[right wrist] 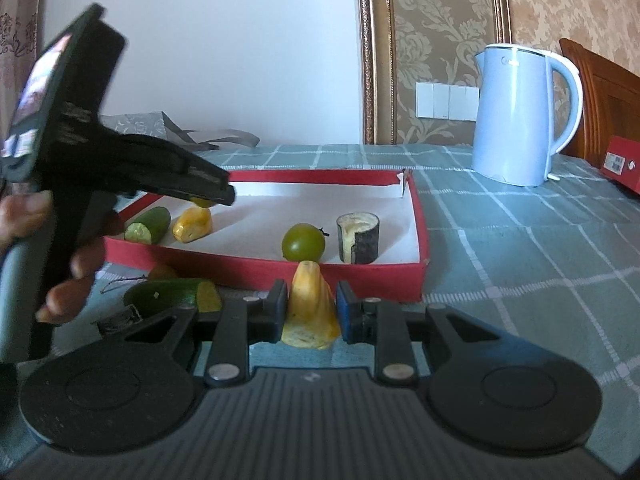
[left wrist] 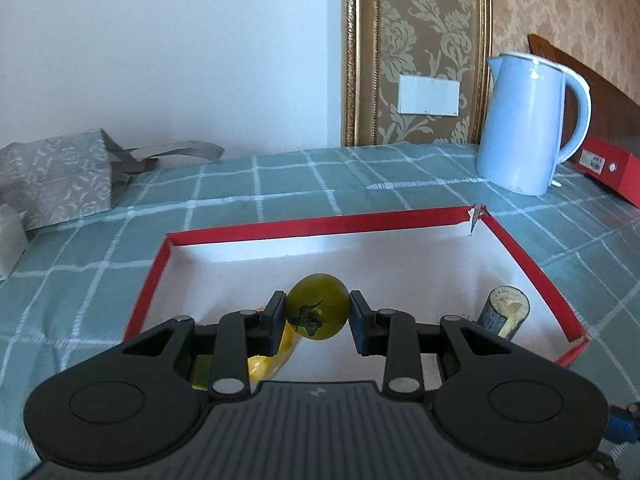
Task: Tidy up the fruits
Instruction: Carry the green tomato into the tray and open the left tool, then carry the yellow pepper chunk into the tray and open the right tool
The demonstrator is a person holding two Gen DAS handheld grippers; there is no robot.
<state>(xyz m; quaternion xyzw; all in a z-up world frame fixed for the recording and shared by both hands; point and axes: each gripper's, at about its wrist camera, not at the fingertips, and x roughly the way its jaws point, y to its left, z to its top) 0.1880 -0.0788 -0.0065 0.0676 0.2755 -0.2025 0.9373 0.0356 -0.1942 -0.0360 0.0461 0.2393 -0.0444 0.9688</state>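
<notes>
Over the red tray (left wrist: 532, 264), the left gripper (left wrist: 318, 316) clamps a green tomato (left wrist: 318, 306), seemingly to set it inside; outside, the right gripper (right wrist: 312, 312) pinches a yellow fruit piece (right wrist: 310, 312), likely next.

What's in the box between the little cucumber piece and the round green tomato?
A yellow pepper piece sits right beside the cucumber piece; then bare white box floor up to the green tomato. The right wrist view shows it.
</notes>
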